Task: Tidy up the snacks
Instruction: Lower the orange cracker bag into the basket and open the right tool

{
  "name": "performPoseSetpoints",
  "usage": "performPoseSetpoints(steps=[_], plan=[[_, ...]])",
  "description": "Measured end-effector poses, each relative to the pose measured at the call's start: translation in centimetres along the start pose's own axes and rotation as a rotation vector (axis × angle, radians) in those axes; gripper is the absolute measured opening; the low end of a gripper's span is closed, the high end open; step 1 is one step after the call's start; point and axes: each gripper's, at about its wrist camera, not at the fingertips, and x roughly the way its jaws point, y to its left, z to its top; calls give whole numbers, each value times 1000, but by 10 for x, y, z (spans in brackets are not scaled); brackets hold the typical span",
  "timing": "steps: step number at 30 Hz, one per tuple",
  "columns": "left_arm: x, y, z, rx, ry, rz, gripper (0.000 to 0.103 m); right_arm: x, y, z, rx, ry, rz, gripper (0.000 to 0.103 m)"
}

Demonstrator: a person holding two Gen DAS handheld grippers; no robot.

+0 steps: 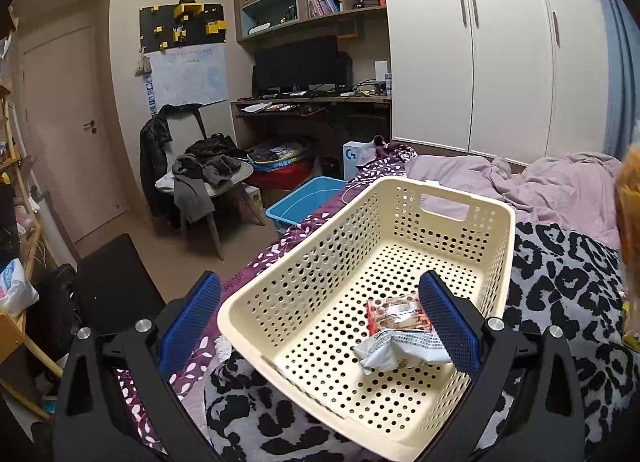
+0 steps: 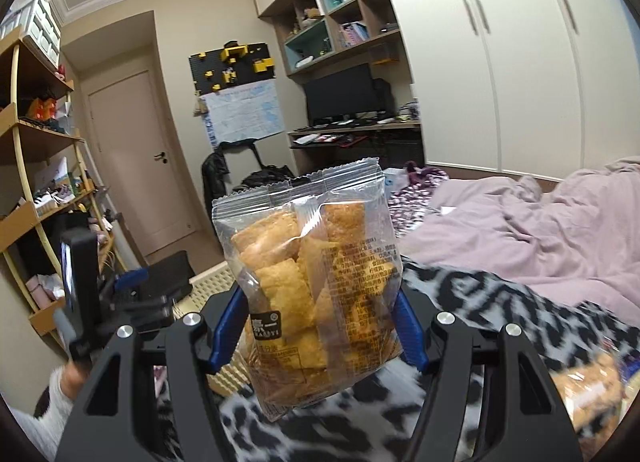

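Crackers sit pinched in my right tool above the bed; my left tool hangs spread over the basket holding 2 packets.

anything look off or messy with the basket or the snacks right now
Nothing spilled or torn. The cream basket sits tilted on the rumpled bedding, with two snack packets loose inside. The right gripper holds a sealed, intact cracker bag.
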Motion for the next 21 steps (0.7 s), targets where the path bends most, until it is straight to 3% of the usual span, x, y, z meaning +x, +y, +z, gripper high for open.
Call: performPoseSetpoints(steps=[9,16,19,21], plan=[[5,25,-9,-61,14,19,100,81,34,20,18,43,48,65],[9,33,-15,-78,16,21,100,136,49,18,-3,91,16,65],[10,33,-16,-76,20,17,100,155,50,14,5,124,8,68],[12,34,-16,-76,25,13,100,163,49,11,14,144,13,78]])
